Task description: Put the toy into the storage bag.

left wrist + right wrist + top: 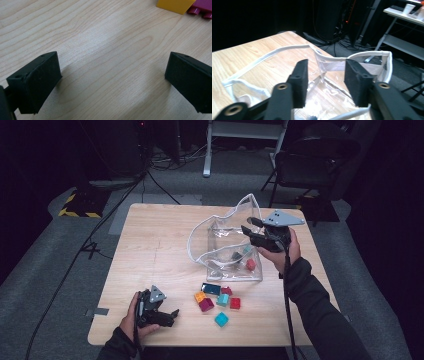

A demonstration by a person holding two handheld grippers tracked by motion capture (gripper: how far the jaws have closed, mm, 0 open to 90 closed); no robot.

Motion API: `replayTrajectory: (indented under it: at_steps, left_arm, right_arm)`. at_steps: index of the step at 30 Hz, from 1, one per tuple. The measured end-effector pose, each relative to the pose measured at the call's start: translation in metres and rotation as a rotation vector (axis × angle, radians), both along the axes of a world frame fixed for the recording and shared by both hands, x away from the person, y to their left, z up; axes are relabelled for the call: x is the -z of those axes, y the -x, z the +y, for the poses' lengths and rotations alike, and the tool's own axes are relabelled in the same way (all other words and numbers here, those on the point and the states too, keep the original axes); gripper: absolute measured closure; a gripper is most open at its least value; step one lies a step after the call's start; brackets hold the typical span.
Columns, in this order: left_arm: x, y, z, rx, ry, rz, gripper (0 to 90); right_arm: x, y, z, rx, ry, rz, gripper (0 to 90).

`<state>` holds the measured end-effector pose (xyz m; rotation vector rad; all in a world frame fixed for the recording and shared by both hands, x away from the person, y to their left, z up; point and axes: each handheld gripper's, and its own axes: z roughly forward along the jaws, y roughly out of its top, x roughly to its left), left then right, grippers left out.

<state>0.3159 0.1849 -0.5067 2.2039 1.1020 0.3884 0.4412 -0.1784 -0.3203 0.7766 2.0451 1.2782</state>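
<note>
Bag (227, 251) of clear plastic w/ white piping round its rim sat on the desk (150, 250), right of centre, mouth gaping wide & one rim corner sticking up toward the far edge. Plastic looked creased & shiny. Inside, near the bottom: a red block (250, 264), a teal one & a dark one, all small.

Right gripper (252, 234) hung over the bag's right side, level w/ the rim. Its jaws stood part open, a moderate gap, nothing pinched between the pads. In the right gripper view the white rim (329, 60) ran across beyond the jaw tips & creased plastic lay below them; can't tell if either pad touched it.

Left gripper (167, 316) rested low at the near left of the desk, well apart from the bag. Jaws wide open, bare wood between them, holding nothing.

Loose blocks lay on the desk just in front of the bag: dark teal tile (211, 289), orange (200, 296), magenta (206, 304), teal (223, 299), two red (235, 303), & a teal cube (221, 319) nearest the person. Yellow-orange block (175, 5) & the magenta one showed at the top right of the left gripper view, past the jaws.
</note>
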Motion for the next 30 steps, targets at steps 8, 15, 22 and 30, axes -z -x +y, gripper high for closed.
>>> replayTrajectory:
  at_steps: [8,15,22,30]
  left_arm:
    - [0.000,0.000,0.000,0.001,-0.001,0.000,0.5]
    - [0.000,0.000,0.000,0.000,-0.001,0.000,0.5]
    - [0.000,0.000,0.000,0.001,-0.001,0.000,0.5]
    - [0.000,0.000,0.000,0.000,0.000,0.000,0.5]
  right_arm:
    - [-0.003,0.010,-0.010,-0.013,-0.031,-0.023,49.1]
    - [-0.008,0.033,-0.024,-0.058,-0.030,-0.072,45.5]
    - [-0.004,0.058,-0.035,-0.105,0.001,-0.096,44.7]
    - [0.011,0.076,-0.038,-0.149,0.021,-0.083,43.4]
